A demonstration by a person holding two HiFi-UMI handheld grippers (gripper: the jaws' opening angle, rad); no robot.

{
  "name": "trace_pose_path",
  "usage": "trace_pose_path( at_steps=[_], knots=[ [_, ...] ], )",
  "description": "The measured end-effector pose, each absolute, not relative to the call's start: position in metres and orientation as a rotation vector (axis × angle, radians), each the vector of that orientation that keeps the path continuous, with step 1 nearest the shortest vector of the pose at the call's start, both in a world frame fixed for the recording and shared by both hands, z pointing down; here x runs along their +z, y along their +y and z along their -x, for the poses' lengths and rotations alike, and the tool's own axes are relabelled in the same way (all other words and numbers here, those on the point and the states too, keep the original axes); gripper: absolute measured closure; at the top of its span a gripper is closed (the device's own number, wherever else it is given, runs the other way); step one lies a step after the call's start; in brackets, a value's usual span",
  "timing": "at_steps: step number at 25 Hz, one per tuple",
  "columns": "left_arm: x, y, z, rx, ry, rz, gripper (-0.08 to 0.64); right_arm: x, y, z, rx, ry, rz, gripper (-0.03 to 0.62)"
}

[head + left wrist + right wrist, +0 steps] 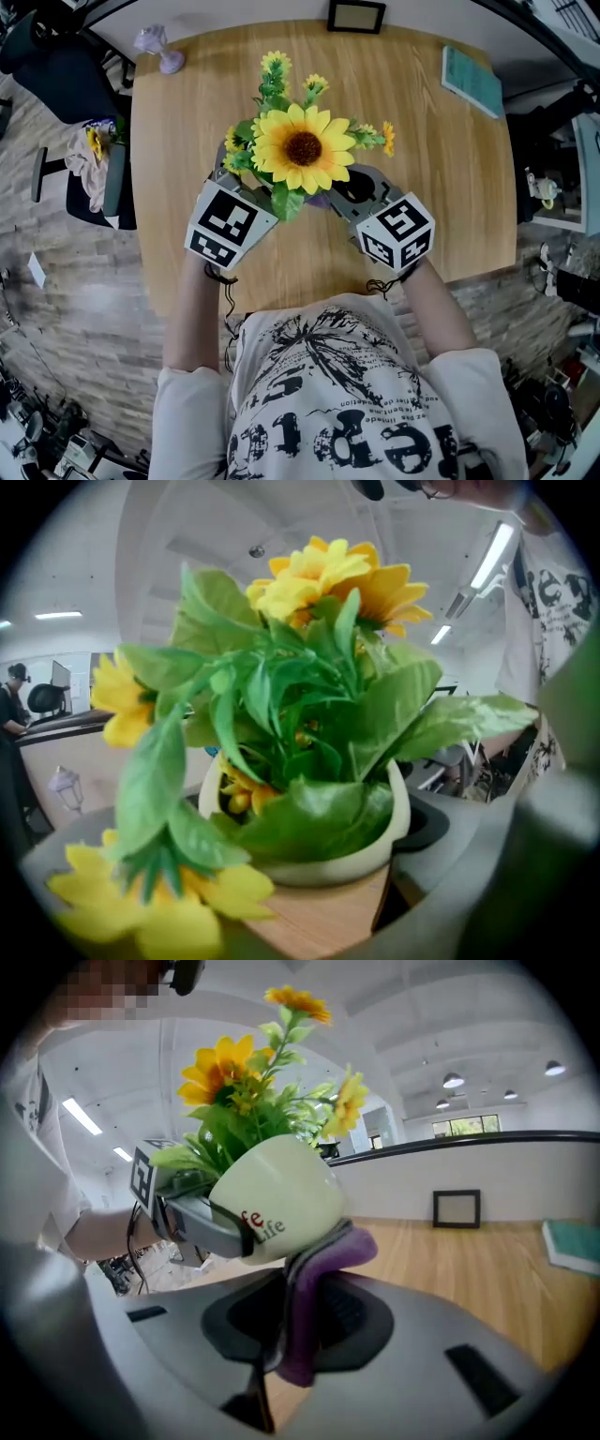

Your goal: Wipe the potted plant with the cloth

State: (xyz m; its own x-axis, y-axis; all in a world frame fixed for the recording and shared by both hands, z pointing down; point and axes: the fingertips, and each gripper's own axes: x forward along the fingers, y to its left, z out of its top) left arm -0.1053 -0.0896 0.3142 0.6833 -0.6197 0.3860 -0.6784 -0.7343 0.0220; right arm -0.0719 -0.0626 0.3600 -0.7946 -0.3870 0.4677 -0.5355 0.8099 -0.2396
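Observation:
The potted plant [302, 148], a big sunflower with smaller yellow blooms, hides its pot in the head view. In the right gripper view the cream pot [277, 1202] sits tilted above the table. My left gripper [242, 183] is shut on the pot, one finger [211, 1227] lying across its side. In the left gripper view the pot's rim [309, 860] fills the space between the jaws. My right gripper [309, 1335] is shut on a purple cloth [317, 1283], whose top end presses against the pot's lower side. A scrap of the cloth [322, 199] shows under the leaves.
The wooden table [441, 187] holds a small picture frame [356, 16] at its far edge and a teal book [472, 81] at the far right. A small lilac lamp [159, 47] stands at the far left corner. A chair with clothes [94, 169] stands left of the table.

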Motion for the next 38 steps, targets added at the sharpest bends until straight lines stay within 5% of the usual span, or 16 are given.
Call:
trace_pose_path(
  at_steps=[20,38],
  knots=[
    [0.344,-0.079,0.102,0.529,-1.032,-2.681,0.032,0.341,-0.127,-0.014,0.487,-2.516,-1.11,0.514],
    [0.47,-0.048,0.031,0.658,-0.849,-2.671,0.032,0.32,-0.137,-0.068,0.04,-2.541,-1.206,0.512]
  ],
)
